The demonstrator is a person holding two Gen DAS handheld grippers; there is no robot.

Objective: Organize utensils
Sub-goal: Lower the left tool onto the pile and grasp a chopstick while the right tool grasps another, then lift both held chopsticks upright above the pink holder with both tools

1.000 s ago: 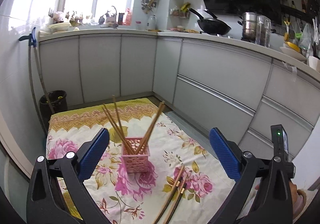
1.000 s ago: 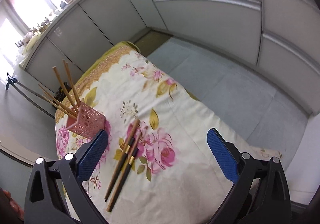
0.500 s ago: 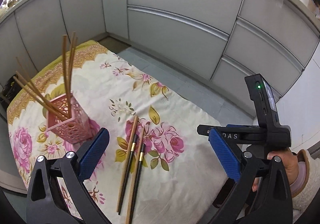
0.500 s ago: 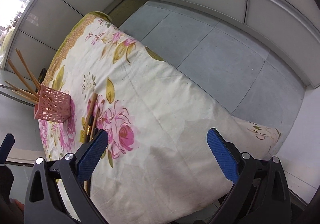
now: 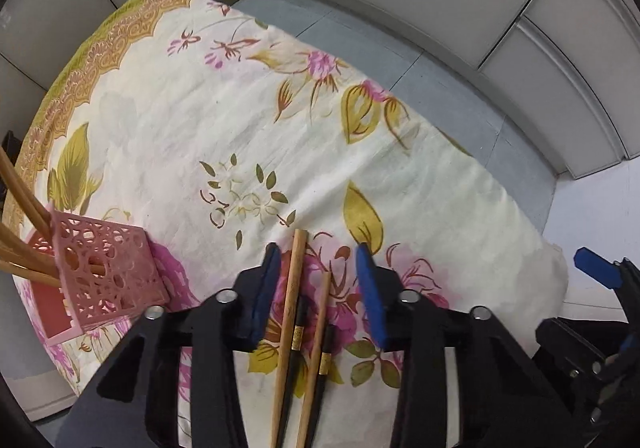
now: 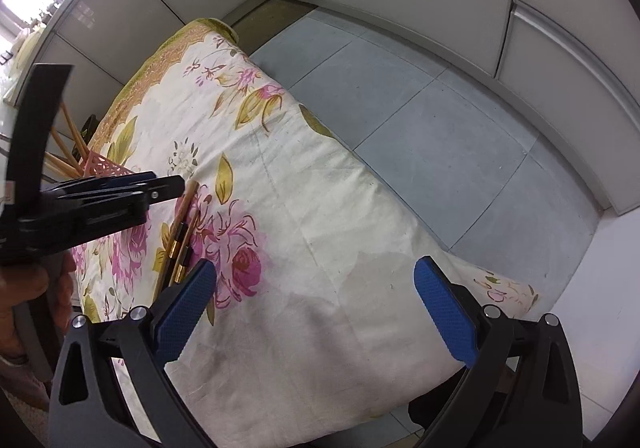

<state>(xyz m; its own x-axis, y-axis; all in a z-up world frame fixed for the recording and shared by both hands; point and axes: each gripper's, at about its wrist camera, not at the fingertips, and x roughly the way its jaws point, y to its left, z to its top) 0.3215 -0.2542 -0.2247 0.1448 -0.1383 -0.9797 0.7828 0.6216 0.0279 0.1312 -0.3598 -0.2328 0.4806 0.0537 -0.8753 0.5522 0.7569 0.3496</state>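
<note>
Left gripper (image 5: pixel 318 268) was narrowed, straddling chopsticks (image 5: pixel 294 288), not clamped; basket (image 5: pixel 106 276) near left. Right gripper (image 6: pixel 316 302) was wide over bare cloth (image 6: pixel 328 208) near its edge; tile floor (image 6: pixel 440 120) beyond.

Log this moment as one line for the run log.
left tool: open, straddling loose chopsticks on floral cloth | right tool: open, empty, over cloth | pink basket: holding chopsticks

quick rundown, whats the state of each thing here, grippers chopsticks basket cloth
left gripper: open, fingers either side of the loose chopsticks, not shut on them
right gripper: open, holding nothing, over bare cloth
loose chopsticks: lying flat on the cloth, side by side
pink basket: standing on the cloth, chopsticks leaning inside
floral cloth: spread flat
</note>
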